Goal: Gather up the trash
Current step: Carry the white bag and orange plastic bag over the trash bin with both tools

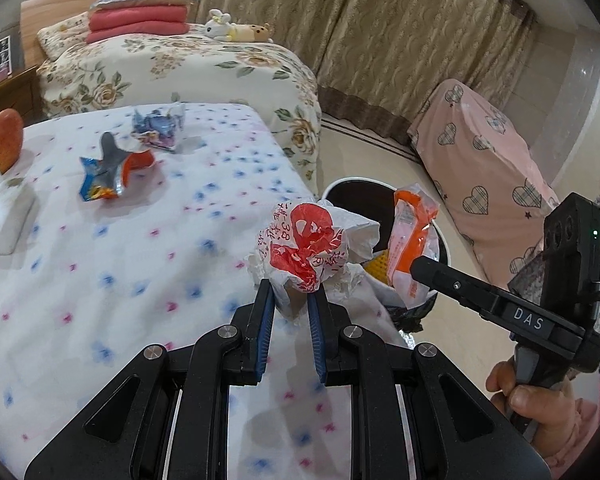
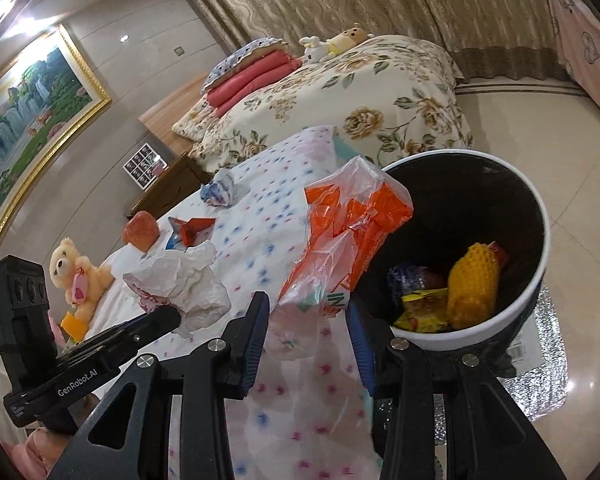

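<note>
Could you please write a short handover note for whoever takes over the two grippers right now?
Left gripper: shut on the red-and-white crumpled wrapper.
Right gripper: shut on the orange plastic bag, near the bin rim.
Done: the bin already holds some trash.
Left: drop both pieces in, then fetch the blue-orange wrapper and the blue-purple wrapper from the table.

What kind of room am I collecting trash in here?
Most likely a home bedroom: a bed with a floral quilt, folded pink blankets and plush toys on it, and long curtains behind.
</note>
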`<state>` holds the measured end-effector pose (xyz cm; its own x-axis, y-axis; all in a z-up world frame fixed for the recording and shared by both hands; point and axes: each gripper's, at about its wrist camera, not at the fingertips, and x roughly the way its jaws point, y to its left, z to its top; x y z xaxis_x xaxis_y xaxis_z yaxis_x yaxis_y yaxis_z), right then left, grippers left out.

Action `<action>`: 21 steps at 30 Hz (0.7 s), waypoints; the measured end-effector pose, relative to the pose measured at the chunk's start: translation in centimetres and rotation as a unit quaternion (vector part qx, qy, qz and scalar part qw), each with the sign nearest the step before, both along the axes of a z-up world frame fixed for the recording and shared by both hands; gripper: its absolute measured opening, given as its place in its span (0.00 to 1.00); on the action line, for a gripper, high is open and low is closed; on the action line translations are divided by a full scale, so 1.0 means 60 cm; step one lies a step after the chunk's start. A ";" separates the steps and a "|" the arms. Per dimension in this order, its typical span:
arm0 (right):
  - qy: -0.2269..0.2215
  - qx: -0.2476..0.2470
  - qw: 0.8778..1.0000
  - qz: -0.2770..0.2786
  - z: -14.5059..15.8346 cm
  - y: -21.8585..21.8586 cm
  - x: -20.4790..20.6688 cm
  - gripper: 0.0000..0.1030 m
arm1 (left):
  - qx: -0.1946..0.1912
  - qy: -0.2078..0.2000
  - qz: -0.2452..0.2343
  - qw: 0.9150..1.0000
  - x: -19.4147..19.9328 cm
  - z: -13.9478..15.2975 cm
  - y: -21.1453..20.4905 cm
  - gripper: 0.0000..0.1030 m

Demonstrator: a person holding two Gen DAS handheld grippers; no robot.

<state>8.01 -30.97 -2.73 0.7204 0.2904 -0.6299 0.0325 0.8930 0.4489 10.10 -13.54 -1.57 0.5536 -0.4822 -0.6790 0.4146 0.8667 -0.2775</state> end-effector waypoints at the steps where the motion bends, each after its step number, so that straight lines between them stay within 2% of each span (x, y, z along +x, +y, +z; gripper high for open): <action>1: 0.000 0.000 1.000 -0.002 0.000 -0.005 0.000 0.39 | 0.001 0.000 -0.002 1.000 0.000 -0.001 -0.006 0.16; 21: 0.013 -0.012 0.999 -0.036 -0.011 -0.084 0.009 0.40 | 0.021 -0.006 -0.047 0.999 0.034 0.004 -0.111 0.16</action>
<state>8.55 -35.98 -3.42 0.7226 0.2227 -0.6544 0.1084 0.8985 0.4254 12.14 -20.20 -1.34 0.5156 -0.5026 -0.6939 0.4968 0.8352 -0.2358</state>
